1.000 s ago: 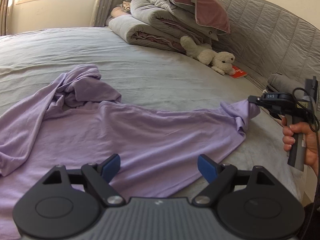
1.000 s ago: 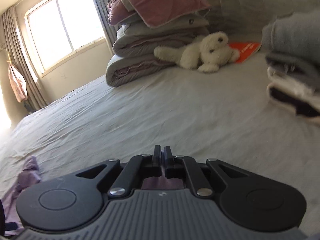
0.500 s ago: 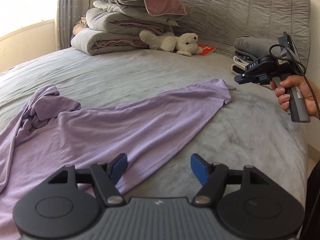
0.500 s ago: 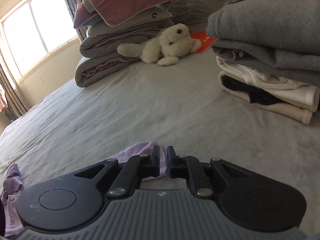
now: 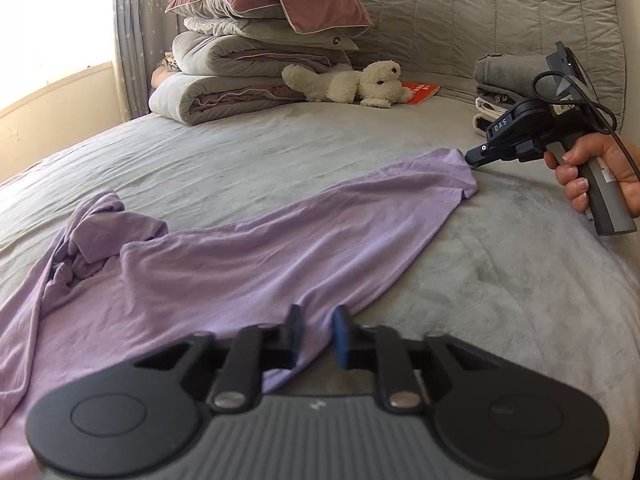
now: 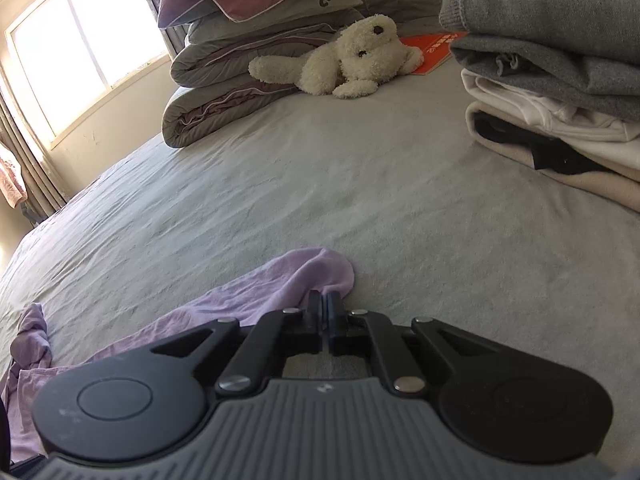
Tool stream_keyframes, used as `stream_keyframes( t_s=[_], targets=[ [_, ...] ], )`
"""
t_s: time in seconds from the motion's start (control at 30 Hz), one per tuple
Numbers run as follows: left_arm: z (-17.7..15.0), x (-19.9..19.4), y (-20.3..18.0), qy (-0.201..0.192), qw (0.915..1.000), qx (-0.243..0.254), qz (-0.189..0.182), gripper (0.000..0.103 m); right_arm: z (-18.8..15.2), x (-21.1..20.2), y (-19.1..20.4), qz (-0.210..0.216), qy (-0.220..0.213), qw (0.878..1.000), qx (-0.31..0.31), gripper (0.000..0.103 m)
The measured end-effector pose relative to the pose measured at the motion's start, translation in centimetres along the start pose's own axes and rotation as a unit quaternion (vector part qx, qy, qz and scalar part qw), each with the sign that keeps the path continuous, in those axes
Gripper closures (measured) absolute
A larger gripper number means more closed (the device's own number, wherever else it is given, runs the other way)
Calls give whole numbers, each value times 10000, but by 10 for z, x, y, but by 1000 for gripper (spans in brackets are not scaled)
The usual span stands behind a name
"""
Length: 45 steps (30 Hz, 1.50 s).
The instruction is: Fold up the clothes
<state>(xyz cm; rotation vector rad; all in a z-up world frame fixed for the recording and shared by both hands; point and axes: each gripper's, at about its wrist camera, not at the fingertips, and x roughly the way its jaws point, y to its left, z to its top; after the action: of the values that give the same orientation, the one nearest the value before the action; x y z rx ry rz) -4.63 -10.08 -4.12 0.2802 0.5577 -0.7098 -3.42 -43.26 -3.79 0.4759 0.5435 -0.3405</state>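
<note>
Bed [image 5: 500, 280] bare beyond lilac shirt's [image 5: 248, 264] edge.

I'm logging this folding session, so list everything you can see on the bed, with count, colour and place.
purple garment: one, lilac, spread across the near bed, far sleeve bunched.
bed: one, grey cover, quilted grey headboard.
bedding stack: one pile, grey quilts with a mauve pillow on top, far corner by the window.
plush toy: one, cream, lying beside the bedding.
red booklet: one, red-orange, behind the toy.
folded clothes pile: one, grey, white, beige and black, right side.
left claw: nearly closed around the garment's near edge.
right claw: shut on the garment's corner.
hand: one, holding the right claw's handle.
</note>
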Motion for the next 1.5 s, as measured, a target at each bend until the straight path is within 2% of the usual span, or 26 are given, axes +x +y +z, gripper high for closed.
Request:
stream_keyframes(
  t_s=[0.13, 0.37, 0.57, 0.77, 0.87, 1.0, 1.03, 1.1, 1.17, 1.3, 1.43, 1.5],
  targets=[
    [4, -9, 5, -102, 9997, -115, -189, 102, 12, -14, -9, -207, -351, 9991, -85, 98],
    [10, -31, -4, -274, 9975, 60, -653, 102, 22, -24, -32, -441, -373, 9983, -29, 99],
    [8, -40, -9, -189, 9950, 170, -971, 102, 24, -33, -40, -617, -141, 9978, -216, 99],
    [0, -42, -16, 64, 9910, 261, -1312, 102, 22, -37, -46, -778, 293, 9959, -343, 99],
    [-6, -40, -18, 192, 9904, 317, -1329, 102, 19, -38, -49, -789, 492, 9947, -429, 99],
    [-13, -32, -19, 344, 9908, 305, -1273, 102, 15, -36, -48, -585, 613, 9940, -687, 97],
    [-13, -31, -19, 343, 9909, 302, -1269, 102, 15, -37, -48, -534, 522, 9947, -711, 92],
    [-13, -32, -18, 343, 9906, 285, -1290, 102, 16, -36, -47, -396, 304, 9962, -717, 91],
    [-12, -31, -18, 359, 9904, 273, -1309, 102, 17, -32, -47, -250, 111, 9976, -643, 83],
    [-14, -30, -19, 357, 9904, 296, -1306, 102, 14, -15, -43, -164, -14, 9978, -638, 73],
    [-14, -28, -18, 363, 9898, 280, -1346, 102, 11, -3, -35, -84, -95, 9965, -826, 59],
    [-14, -27, -17, 364, 9896, 264, -1366, 102, 10, 0, -31, -102, -136, 9953, -949, 57]
  ],
)
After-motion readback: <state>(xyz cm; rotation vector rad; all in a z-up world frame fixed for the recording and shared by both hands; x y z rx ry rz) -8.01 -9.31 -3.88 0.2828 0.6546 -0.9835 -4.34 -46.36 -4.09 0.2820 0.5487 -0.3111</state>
